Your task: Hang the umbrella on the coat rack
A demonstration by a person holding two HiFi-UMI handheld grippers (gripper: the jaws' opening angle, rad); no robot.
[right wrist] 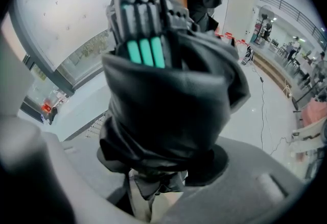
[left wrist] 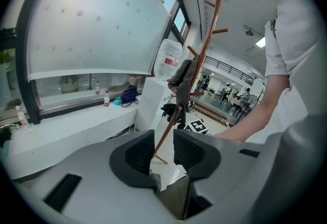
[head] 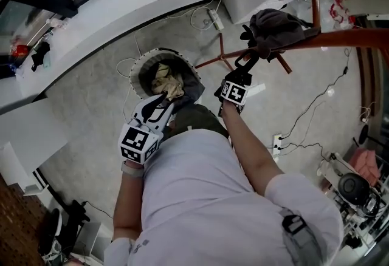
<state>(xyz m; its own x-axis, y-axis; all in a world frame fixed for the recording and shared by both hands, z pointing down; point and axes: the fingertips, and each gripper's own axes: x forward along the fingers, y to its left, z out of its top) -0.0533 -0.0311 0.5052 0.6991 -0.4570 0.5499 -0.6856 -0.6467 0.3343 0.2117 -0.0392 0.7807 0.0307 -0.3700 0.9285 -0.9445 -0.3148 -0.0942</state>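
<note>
Black fabric of folded umbrella (right wrist: 168, 105) fills right claw (head: 242, 71); jaws clamped partway shut on it, teal-striped end pointing away. Umbrella close to orange pole of coat rack (head: 340, 39), just beside dark grey cloth (head: 276, 27) on rack; touching or not, cannot tell. Left claw (left wrist: 163, 154): narrow gap between jaws, nothing inside, held near person's body, over round basket (head: 138, 63) on floor.

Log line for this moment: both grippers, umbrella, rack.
left gripper: open, empty | right gripper: shut on umbrella | umbrella: folded, beside coat rack
</note>
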